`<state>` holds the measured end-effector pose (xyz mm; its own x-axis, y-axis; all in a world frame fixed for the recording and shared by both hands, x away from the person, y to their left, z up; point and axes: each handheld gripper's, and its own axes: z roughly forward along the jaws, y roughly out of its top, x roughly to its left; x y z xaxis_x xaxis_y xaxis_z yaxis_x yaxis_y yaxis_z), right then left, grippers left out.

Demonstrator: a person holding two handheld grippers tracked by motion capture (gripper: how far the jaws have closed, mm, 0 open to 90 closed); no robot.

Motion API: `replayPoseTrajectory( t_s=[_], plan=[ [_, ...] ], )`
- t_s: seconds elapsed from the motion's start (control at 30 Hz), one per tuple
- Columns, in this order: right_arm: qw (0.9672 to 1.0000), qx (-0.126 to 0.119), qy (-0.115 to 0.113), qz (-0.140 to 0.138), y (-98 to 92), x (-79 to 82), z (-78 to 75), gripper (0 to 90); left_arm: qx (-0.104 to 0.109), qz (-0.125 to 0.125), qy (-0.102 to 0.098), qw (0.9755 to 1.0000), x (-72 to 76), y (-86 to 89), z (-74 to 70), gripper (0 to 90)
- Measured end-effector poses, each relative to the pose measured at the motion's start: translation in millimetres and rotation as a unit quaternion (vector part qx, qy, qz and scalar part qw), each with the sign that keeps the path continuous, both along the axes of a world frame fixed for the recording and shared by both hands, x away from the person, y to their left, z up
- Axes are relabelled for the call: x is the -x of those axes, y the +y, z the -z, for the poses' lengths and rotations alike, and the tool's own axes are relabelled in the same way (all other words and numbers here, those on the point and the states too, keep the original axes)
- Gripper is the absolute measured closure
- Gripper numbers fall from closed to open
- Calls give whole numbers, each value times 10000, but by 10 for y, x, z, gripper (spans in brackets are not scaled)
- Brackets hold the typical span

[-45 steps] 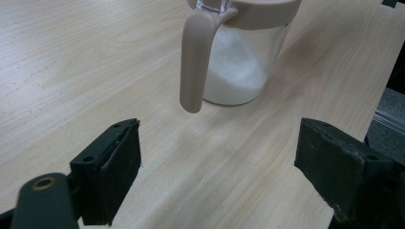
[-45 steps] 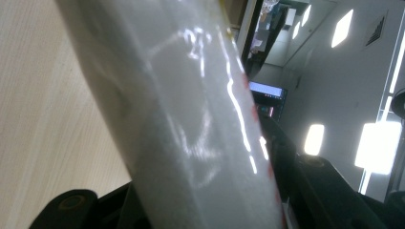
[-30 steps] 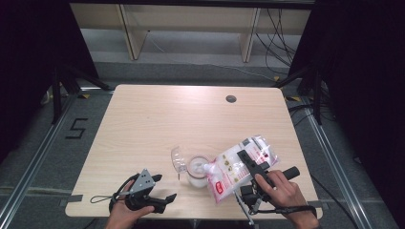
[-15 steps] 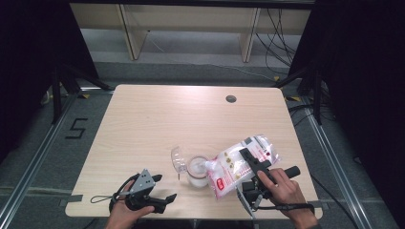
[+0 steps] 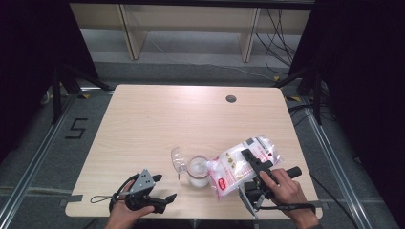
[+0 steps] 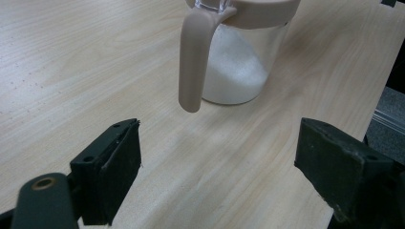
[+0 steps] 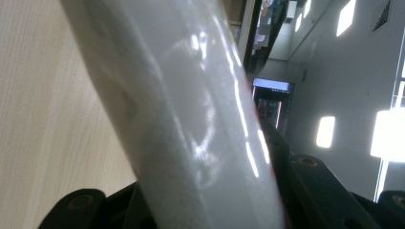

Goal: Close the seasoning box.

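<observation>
A glass jar (image 5: 197, 172) partly filled with white grains stands near the table's front edge, its clear flap lid (image 5: 177, 160) swung open to the left. My right gripper (image 5: 249, 161) is shut on a clear bag of white grains (image 5: 234, 168) with red print, held tilted so its low corner meets the jar's mouth. Its jaws have just squeezed in a little further on the bag. In the right gripper view the bag (image 7: 191, 119) stands between the jaws. My left gripper (image 5: 165, 189) rests open at the front left, facing the jar (image 6: 239, 67) and its beige handle (image 6: 193, 62).
The light wooden table (image 5: 157, 119) has a round cable hole (image 5: 231, 98) at the back right. Black cables trail from both grippers over the front edge. Metal frame rails and dark floor flank the table.
The right hand has shifted slightly with the bag, bringing its low corner closer onto the jar's mouth. The left gripper has stayed where it was.
</observation>
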<state>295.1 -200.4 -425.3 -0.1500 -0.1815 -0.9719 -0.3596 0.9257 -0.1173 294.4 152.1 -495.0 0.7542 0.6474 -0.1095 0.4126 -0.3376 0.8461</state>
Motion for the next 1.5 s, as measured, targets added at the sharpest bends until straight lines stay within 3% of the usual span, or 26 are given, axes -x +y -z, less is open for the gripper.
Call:
replayPoseTrajectory(
  t_s=[0.03, 0.1, 0.13, 0.2, 0.23, 0.27, 0.3, 0.37, 0.4, 0.47, 0.57, 0.6, 0.73, 0.93, 1.0, 1.13, 1.17, 1.27, 1.3, 1.47, 1.5],
  plan=[
    [9999, 141, -75, -16, 8, 8, -27, 677, 6, -2, -2, 10000, 0, 1, -1, 154],
    [10000, 36, -16, 40, 4, 26, -20, 677, 20, -20, 11, 10000, 3, 1, -4, 154],
    [9999, 123, -96, -39, 10, 27, -40, 677, 22, -21, 11, 10000, 3, 1, -4, 154],
    [10000, -38, 5, -31, 8, 36, -19, 678, 17, -7, -6, 10000, 1, 1, -1, 154],
    [9999, 136, -18, -15, 18, 47, -46, 677, 23, 1, -12, 10000, -2, 1, 1, 154],
    [10000, -63, 42, 29, 15, 60, -14, 678, 49, -5, -6, 10000, 1, -2, 1, 154],
    [9999, 86, -28, -74, 30, 53, -37, 678, 61, -8, -11, 10000, 1, -3, 2, 154],
    [10000, 5, 71, 5, 34, 60, -9, 678, 67, -15, -12, 10000, 1, -2, 2, 154],
    [9998, 121, -37, -122, 47, 51, -24, 678, 67, -14, -13, 10000, 1, -2, 1, 154],
    [10000, 19, 36, -63, 49, 57, -5, 678, 40, -16, -3, 10000, 3, -1, -2, 154],
    [9998, 149, -51, -108, 74, 62, -38, 678, 7, -7, 0, 10000, 0, 0, 0, 154],
    [10000, 25, 19, -46, 73, 65, -20, 678, -1, 1, -5, 10000, 0, 1, -1, 154],
    [9999, -73, 67, -14, 95, 60, -1, 678, 0, -4, -3, 10000, 0, 1, 0, 154],
    [9999, -46, 129, 18, 102, 48, 28, 677, 2, -2, 2, 10000, 0, 0, 1, 154],
    [9999, 99, 9, -120, 108, 31, -8, 678, -2, -1, -8, 10000, 1, 1, -1, 154],
    [9999, -107, 88, 32, 83, 33, -5, 678, -3, -2, 0, 10000, 1, -1, 1, 154],
    [10000, 32, -20, -67, 90, 24, -35, 678, 30, -1, 10, 10000, 3, -6, 2, 154],
    [9998, -105, 94, 124, 73, 31, -13, 678, 31, 1, 12, 10000, 2, -8, 5, 154],
    [9999, -108, 56, 19, 69, 14, -16, 678, -7, -1, 6, 10000, 0, -2, 3, 154],
    [9999, 4, 59, 122, 33, 2, -30, 678, 4, -4, 6, 10000, 0, -1, 2, 154],
    [9996, -178, 108, 186, 17, 6, -3, 678, 5, -4, 6, 10000, 0, -1, 2, 154]
  ],
)
